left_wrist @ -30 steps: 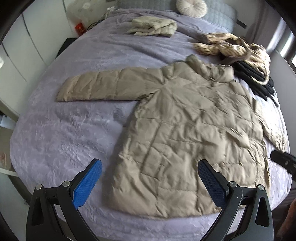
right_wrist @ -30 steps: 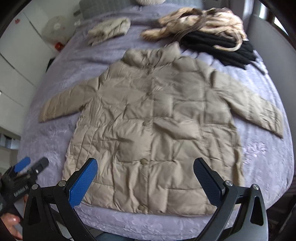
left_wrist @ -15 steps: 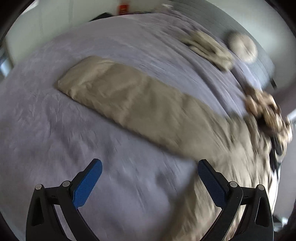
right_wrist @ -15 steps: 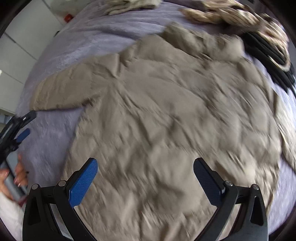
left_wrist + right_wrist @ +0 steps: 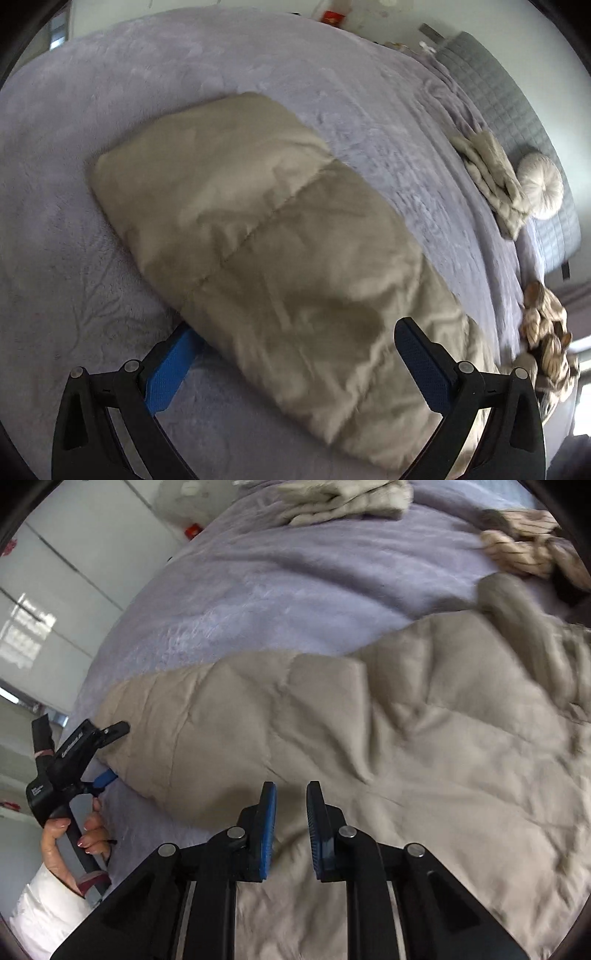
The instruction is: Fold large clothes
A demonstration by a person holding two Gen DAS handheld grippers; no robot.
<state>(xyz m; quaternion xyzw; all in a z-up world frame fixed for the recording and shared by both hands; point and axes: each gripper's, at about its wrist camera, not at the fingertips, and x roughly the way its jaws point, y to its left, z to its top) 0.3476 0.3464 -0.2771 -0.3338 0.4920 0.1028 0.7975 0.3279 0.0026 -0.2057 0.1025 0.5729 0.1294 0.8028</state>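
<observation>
Beige padded coat [image 5: 369,738] spread over purple bedspread [image 5: 74,240]. Sleeve [image 5: 258,240] lying between jaws of left gripper [image 5: 291,354], held wide apart, lower blue pad beneath sleeve edge. Right gripper [image 5: 290,825] low over coat, jaws nearly together, not visibly clamping fabric. White lettering on left gripper body, illegible

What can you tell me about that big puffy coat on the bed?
It is a tan puffy coat, quilted in stitched panels, soft and wrinkled, lying on the lilac bedspread. One sleeve stretches out sideways. The left tool is open across that sleeve, one blue finger under its edge. The right tool is nearly closed at the coat's body; whether it pinches cloth is unclear.
</observation>
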